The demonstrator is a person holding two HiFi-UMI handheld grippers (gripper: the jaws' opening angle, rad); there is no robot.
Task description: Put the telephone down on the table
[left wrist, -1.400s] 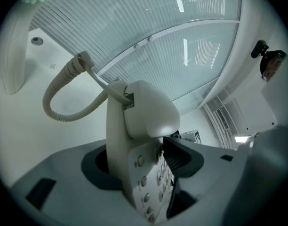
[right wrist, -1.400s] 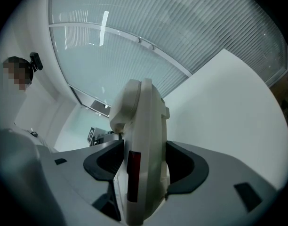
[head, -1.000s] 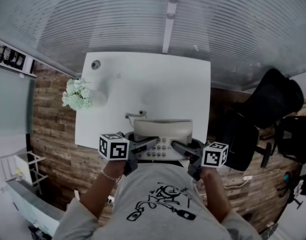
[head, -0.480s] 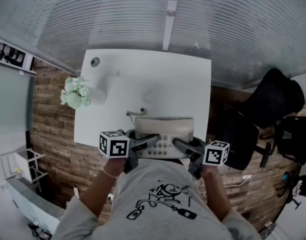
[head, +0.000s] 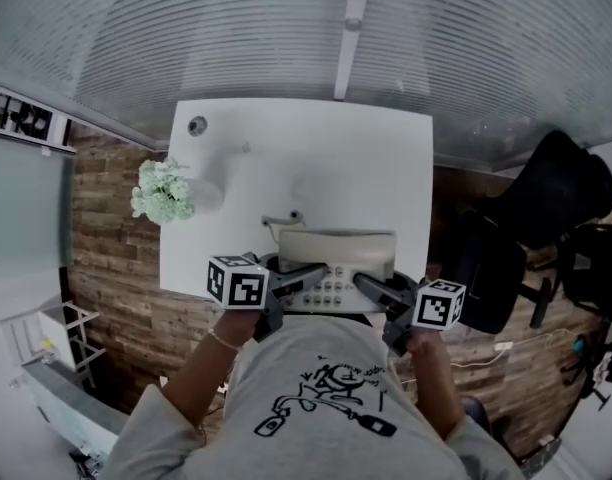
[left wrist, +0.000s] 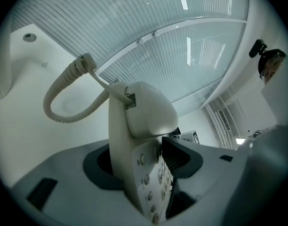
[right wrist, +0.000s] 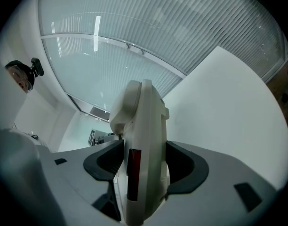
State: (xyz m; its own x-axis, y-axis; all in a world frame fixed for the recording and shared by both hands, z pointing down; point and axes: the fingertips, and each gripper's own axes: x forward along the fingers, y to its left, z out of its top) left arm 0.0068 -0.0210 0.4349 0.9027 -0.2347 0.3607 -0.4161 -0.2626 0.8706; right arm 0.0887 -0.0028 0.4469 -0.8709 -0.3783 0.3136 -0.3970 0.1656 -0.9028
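Note:
A cream desk telephone (head: 336,253) with its handset on top and a keypad in front is held level over the near edge of the white table (head: 306,158). My left gripper (head: 308,273) is shut on its left end, pads pressing both faces of the telephone (left wrist: 144,121). My right gripper (head: 374,288) is shut on the right end of the telephone (right wrist: 144,140). The coiled cord (left wrist: 54,107) loops out to the left above the tabletop. I cannot tell whether the base touches the table.
A white vase of pale flowers (head: 164,190) stands at the table's left edge, and a small round fitting (head: 197,125) sits at the far left corner. A black office chair (head: 546,208) stands to the right of the table. A ribbed glass wall runs behind.
Both grippers and the telephone keep their place at the table's near edge. Only the head camera has shifted slightly.

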